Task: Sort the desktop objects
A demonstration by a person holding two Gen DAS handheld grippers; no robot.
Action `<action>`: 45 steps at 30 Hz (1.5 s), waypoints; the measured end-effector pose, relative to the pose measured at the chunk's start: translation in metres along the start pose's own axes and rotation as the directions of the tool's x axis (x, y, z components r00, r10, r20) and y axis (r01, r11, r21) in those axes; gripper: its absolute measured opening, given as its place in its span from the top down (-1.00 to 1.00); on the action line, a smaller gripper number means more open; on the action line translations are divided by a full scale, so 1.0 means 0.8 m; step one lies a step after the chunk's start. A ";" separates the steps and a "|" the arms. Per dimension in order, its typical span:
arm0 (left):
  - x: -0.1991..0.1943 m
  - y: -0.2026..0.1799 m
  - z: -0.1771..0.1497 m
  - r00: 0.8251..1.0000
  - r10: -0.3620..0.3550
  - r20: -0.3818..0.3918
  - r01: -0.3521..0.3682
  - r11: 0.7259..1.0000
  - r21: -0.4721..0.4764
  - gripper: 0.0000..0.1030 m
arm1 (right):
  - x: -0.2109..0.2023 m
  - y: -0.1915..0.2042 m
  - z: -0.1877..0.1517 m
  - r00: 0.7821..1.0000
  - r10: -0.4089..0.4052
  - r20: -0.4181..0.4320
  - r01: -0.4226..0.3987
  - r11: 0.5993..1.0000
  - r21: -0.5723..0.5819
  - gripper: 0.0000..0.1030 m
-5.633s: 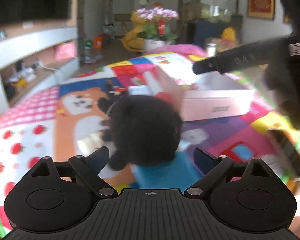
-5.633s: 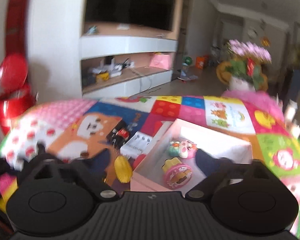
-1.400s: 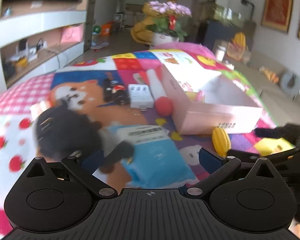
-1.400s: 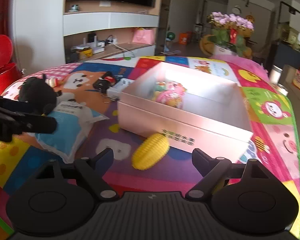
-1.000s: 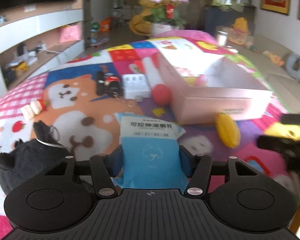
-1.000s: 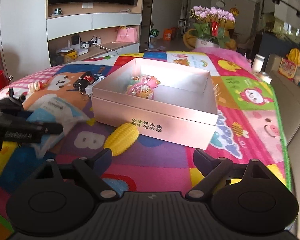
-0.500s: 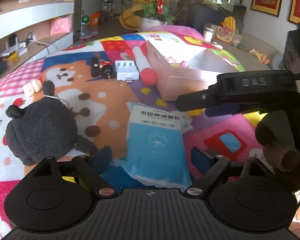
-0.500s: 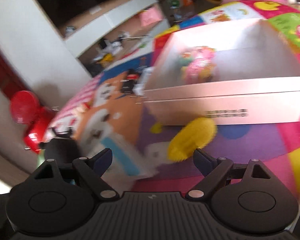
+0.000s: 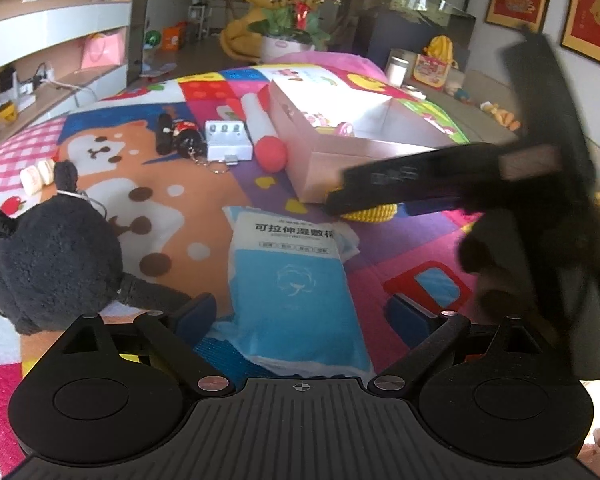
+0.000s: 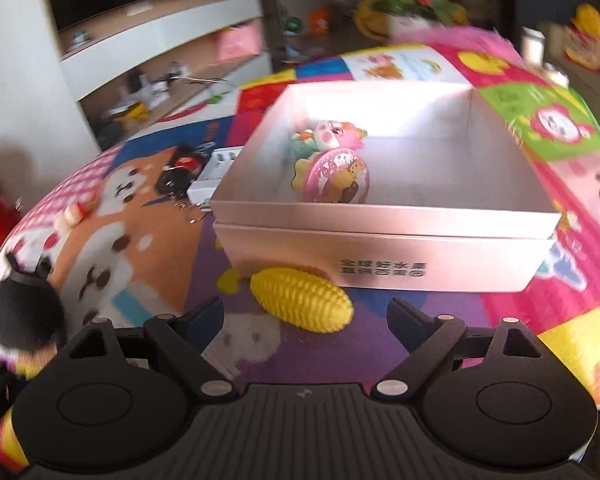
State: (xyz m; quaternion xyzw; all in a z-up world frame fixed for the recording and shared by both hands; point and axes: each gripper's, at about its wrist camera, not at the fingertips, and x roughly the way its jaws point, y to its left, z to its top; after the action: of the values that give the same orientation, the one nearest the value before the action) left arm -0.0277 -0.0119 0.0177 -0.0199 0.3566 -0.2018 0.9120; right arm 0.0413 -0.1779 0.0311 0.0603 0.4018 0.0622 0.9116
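Yellow corn toy [image 10: 302, 299] lies against the pink box [image 10: 384, 258], just ahead between the right tongs [image 10: 304, 316], spread apart to straddle it; left tongs [image 9: 302, 316], just opened, straddle a blue packet [image 9: 292, 280] unclamped.

Both wrist views: pink box [image 9: 340, 160] shared

I see multicoloured cartoon-patchwork mat [image 9: 172, 184]. On mat: pale pink box [image 10: 380, 252] with dark lettering, yellow ridged corn toy [image 10: 300, 300] beside box, blue-and-white packet [image 9: 292, 280], black plush [image 9: 48, 260], red ball [image 9: 271, 153], white case [image 9: 226, 142].
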 end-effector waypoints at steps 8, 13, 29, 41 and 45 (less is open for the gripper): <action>-0.007 0.000 0.007 0.999 0.034 0.025 -0.034 0.999 -0.008 -0.88 | 0.019 0.014 -0.001 0.996 -0.092 0.000 0.092 0.996 -0.003 -0.16; 0.006 -0.009 0.011 0.996 0.082 0.018 -0.083 0.996 0.043 -0.88 | -0.003 -0.007 -0.012 0.996 -0.083 -0.009 0.083 0.996 -0.020 -0.16; -0.026 -0.083 0.045 0.993 0.018 0.119 -0.051 0.957 0.284 -0.13 | -0.202 -0.098 -0.025 0.983 0.011 0.181 0.007 0.995 -0.102 -0.16; 0.058 -0.108 0.223 0.952 -0.107 0.287 0.058 0.983 0.176 -0.81 | -0.252 -0.150 0.058 0.909 -0.113 0.401 0.112 0.993 0.024 -0.16; 0.053 -0.087 0.189 0.963 -0.077 0.259 0.037 0.987 0.157 -0.84 | -0.248 -0.161 0.070 0.910 -0.104 0.401 0.095 0.995 0.042 -0.16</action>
State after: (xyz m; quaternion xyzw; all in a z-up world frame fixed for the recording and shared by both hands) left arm 0.0754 -0.1081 0.1154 0.0120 0.2151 -0.2501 0.9440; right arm -0.0416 -0.3405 0.1918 0.0613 0.2089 -0.0022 0.9760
